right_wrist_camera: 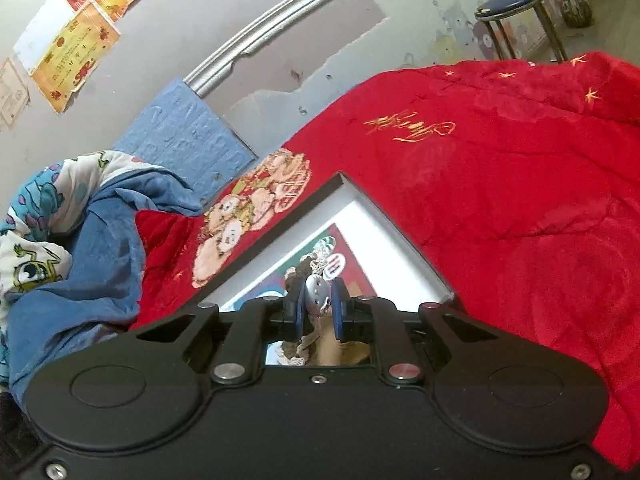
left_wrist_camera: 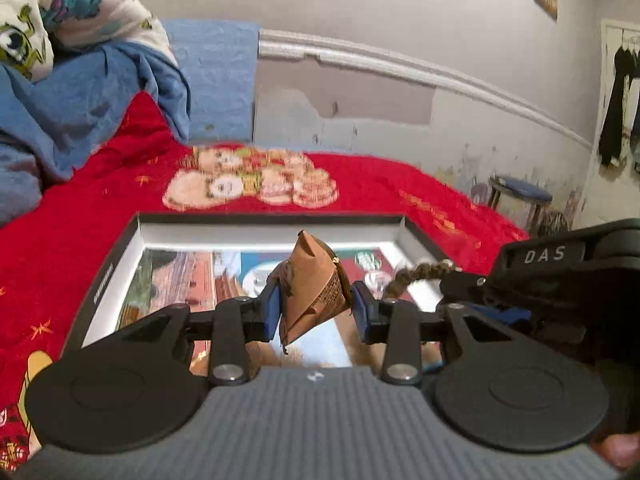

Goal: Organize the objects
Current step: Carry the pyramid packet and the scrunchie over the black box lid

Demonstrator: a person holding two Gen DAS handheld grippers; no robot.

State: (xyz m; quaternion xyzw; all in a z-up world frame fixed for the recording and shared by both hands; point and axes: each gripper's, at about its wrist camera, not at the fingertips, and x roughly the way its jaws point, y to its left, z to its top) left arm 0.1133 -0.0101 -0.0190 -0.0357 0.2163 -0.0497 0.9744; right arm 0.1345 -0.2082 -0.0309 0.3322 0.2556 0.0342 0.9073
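Note:
My left gripper (left_wrist_camera: 314,306) is shut on a brown pyramid-shaped pouch (left_wrist_camera: 310,286) and holds it over an open black box (left_wrist_camera: 120,256) with white inner walls and colourful cards on its floor. A braided brown cord (left_wrist_camera: 416,274) runs from the pouch to the right gripper's black body (left_wrist_camera: 560,276) at the right edge. In the right wrist view my right gripper (right_wrist_camera: 318,300) is shut on a small silver charm (right_wrist_camera: 316,290) with cord behind it, above the same box (right_wrist_camera: 384,240).
The box lies on a red blanket (left_wrist_camera: 380,188) with a cartoon print (left_wrist_camera: 252,180) on a bed. A blue and patterned quilt (left_wrist_camera: 80,92) is bunched at the left. A blue stool (left_wrist_camera: 520,196) stands by the wall beyond the bed.

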